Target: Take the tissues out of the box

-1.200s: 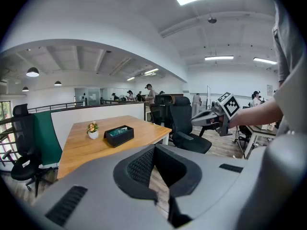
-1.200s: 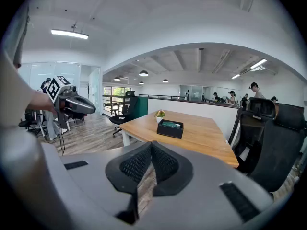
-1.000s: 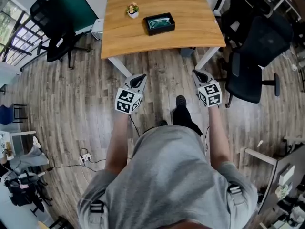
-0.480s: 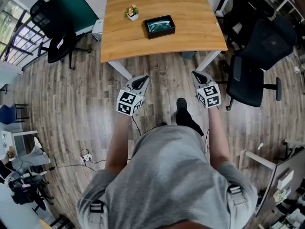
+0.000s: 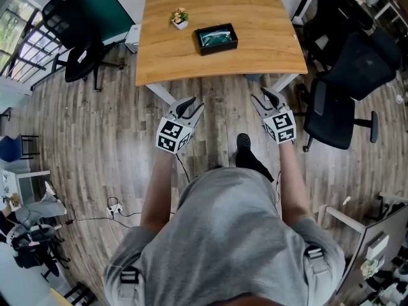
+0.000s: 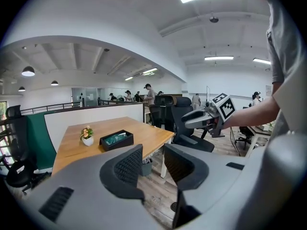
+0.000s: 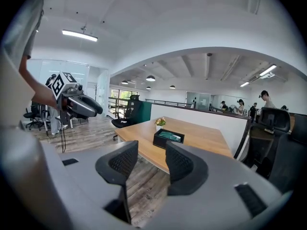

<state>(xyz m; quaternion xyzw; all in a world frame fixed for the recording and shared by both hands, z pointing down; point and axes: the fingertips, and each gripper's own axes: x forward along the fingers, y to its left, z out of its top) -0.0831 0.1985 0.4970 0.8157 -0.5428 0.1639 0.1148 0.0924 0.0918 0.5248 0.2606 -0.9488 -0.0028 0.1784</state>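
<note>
— Facing the counter from the plank floor. Both tools have just been opening: the left tool and right tool each hang with jaws apart and nothing between them, short of the counter's near edge.

— Where's the target?

— The box sits mid-counter, well beyond both tools, near a small flower pot. The tissues lie inside. I read them as a teal, glossy packet, probably soft and crinkly.

— Plan?

— I'd bring one tool over the open top and pinch the packet near its middle, with the other steadying the rim. The box is a low, black, rigid-looking tray, likely light enough to slide on that smooth wood. The ribbed pads should bite on film — I'd lift straight up so the packet clears the walls.
</note>
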